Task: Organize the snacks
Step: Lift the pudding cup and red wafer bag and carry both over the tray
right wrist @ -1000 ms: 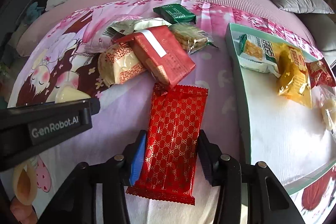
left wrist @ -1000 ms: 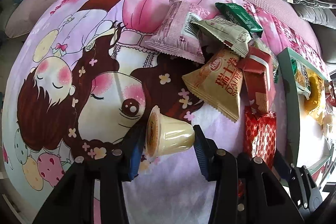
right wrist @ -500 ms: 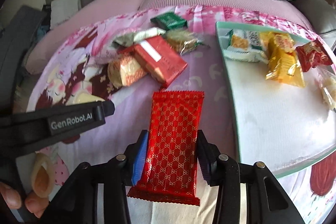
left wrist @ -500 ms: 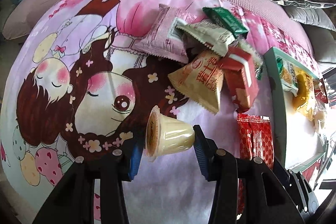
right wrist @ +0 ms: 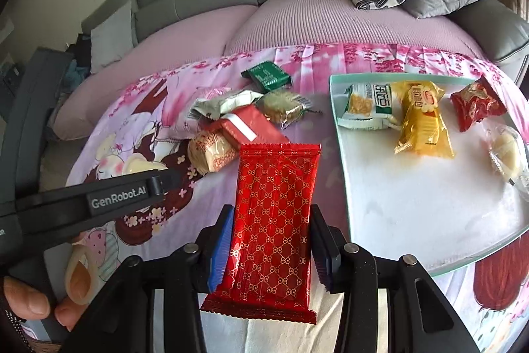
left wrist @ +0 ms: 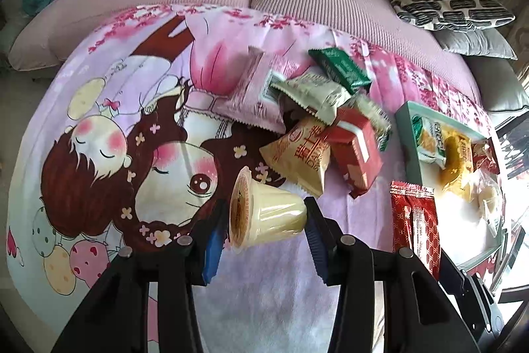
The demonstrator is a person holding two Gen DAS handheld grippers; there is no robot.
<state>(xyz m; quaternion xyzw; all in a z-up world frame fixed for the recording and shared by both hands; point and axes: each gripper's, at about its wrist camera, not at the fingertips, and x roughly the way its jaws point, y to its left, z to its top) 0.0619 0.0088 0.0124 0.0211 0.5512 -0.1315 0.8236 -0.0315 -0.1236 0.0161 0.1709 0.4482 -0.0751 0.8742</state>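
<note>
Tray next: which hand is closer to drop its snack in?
Right. Its gripper holds the red packet just beside the tray; the left gripper, holding the cup, is farther away.

The pink packet (left wrist: 254, 95) lies partly hidden under the cream packet (left wrist: 314, 93) (print unreadable); the tray (right wrist: 344, 161) runs off-frame rightward.

Snacks heaped left, tray right
We see the snack pile (right wrist: 238, 121) on the blanket (right wrist: 307, 62), left of the tray (right wrist: 344, 154) holding four packets.
</note>
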